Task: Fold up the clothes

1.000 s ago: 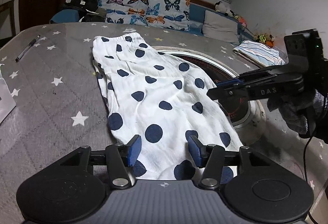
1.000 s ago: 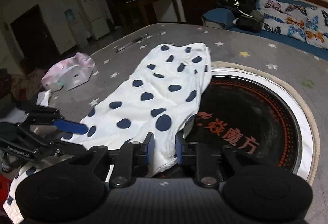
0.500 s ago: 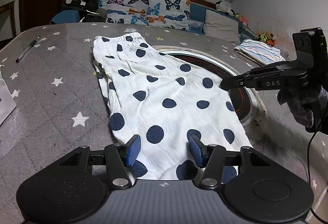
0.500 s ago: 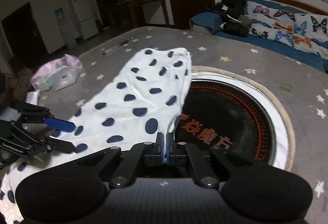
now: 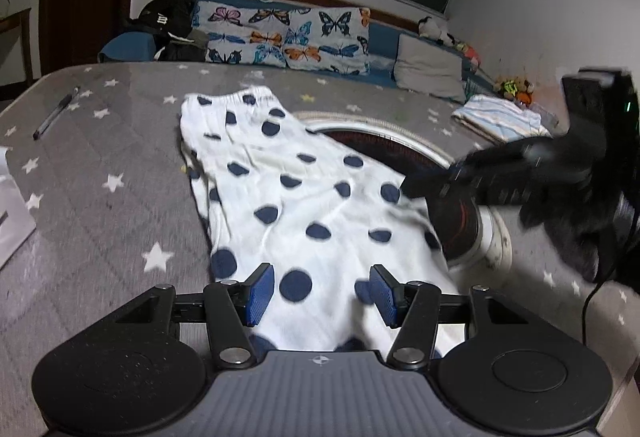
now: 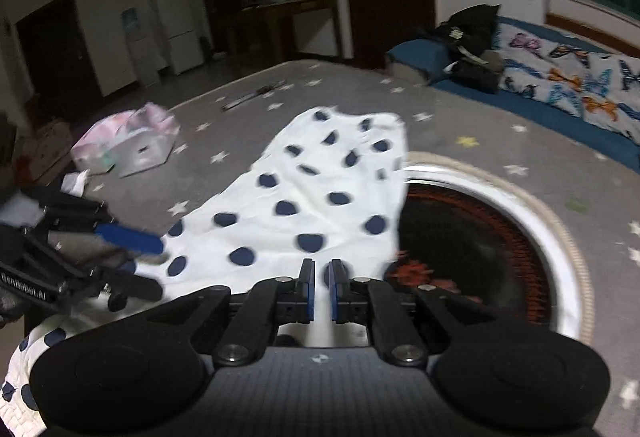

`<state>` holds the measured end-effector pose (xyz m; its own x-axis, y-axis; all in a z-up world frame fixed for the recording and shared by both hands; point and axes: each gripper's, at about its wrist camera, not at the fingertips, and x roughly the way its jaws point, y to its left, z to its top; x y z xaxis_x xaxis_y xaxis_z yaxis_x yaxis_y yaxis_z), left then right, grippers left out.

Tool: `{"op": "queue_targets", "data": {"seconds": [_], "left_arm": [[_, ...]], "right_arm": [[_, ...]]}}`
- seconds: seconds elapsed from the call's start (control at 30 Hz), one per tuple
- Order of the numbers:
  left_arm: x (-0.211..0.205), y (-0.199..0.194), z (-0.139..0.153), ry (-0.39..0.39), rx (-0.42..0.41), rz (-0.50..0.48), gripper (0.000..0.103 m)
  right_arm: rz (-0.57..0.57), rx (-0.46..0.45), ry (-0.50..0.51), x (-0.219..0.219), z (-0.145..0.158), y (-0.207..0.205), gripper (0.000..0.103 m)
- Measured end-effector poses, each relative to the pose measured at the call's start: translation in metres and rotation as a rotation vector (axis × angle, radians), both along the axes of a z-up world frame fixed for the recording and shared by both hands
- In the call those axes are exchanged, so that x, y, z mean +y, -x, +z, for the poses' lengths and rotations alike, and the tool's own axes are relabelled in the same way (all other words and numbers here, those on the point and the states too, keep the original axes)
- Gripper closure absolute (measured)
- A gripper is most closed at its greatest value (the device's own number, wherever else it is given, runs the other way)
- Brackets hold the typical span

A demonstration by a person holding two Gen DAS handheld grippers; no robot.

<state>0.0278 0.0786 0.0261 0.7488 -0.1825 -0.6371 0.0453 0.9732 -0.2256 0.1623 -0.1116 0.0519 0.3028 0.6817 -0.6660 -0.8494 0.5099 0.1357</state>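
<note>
1. The white garment with navy dots point(image 5: 304, 197) lay spread on the grey star-patterned table point(image 5: 100, 197), its elastic waistband at the far end toward twelve o'clock and its right edge draped over the round black cooktop point(image 6: 480, 245) set into the table.
2. The left gripper point(image 5: 320, 289) stood about half open over the near end of the garment, blue pads on either side of the cloth without pinching it.
3. The right gripper point(image 6: 320, 281) had just been closing; in its own view the pads stood narrow with a fold of white cloth pinched between them at the garment's cooktop-side edge.
4. The left wrist view showed the right gripper point(image 5: 416, 189) only as a dark blur at three o'clock, tips at the cloth's edge; the grip itself could not be read there.
5. Only the left view showed a folded striped cloth point(image 5: 500, 117) at two o'clock and a pen point(image 5: 56, 113) at ten o'clock.
6. Only the right view showed a pink-and-white bag point(image 6: 128, 141) at ten o'clock and the left gripper point(image 6: 132, 261) at nine o'clock.
</note>
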Motion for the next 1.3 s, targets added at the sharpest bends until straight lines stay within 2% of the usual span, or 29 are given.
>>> {"op": "queue_targets", "data": {"seconds": [0.2,0.33,0.4,0.43,0.53,0.6,0.67,0.73,0.83,1.03,1.13,1.3], "left_arm": [[0.01,-0.024,-0.001,0.001,-0.002,0.009,0.048],[0.019,-0.041,-0.005,0.012,0.01,0.029,0.052],[0.023,-0.048,-0.006,0.023,0.007,0.039,0.053],[0.024,-0.051,-0.007,0.019,0.001,0.051,0.054],[0.028,-0.062,-0.008,0.013,-0.011,0.108,0.062],[0.033,-0.07,-0.01,0.01,-0.012,0.144,0.063],[0.036,-0.079,-0.015,-0.031,-0.001,0.165,0.073],[0.038,-0.085,-0.02,-0.074,0.009,0.175,0.079],[0.044,-0.088,-0.025,-0.126,0.005,0.197,0.087],[0.05,-0.088,-0.02,-0.133,-0.005,0.22,0.087],[0.048,-0.083,-0.012,-0.123,-0.024,0.228,0.087],[0.028,-0.068,-0.003,-0.092,-0.038,0.123,0.086]], "right_arm": [[-0.025,0.047,0.079,0.0,-0.022,-0.003,0.095],[-0.037,0.045,0.061,-0.003,-0.016,-0.004,0.094],[-0.038,0.036,0.044,-0.002,-0.011,-0.003,0.087],[-0.035,0.034,0.038,-0.001,-0.01,-0.003,0.079],[-0.017,0.032,0.045,0.008,-0.011,0.0,0.078],[-0.01,0.032,0.05,0.012,-0.013,0.001,0.077],[-0.008,0.036,0.054,0.013,-0.016,0.001,0.075],[-0.007,0.037,0.06,0.014,-0.018,0.001,0.071],[-0.013,0.038,0.07,0.013,-0.021,0.0,0.07],[-0.018,0.031,0.06,0.012,-0.02,0.002,0.069],[-0.01,0.026,0.062,0.014,-0.019,0.003,0.06],[-0.02,0.024,0.074,0.017,-0.021,0.003,0.06]]}}
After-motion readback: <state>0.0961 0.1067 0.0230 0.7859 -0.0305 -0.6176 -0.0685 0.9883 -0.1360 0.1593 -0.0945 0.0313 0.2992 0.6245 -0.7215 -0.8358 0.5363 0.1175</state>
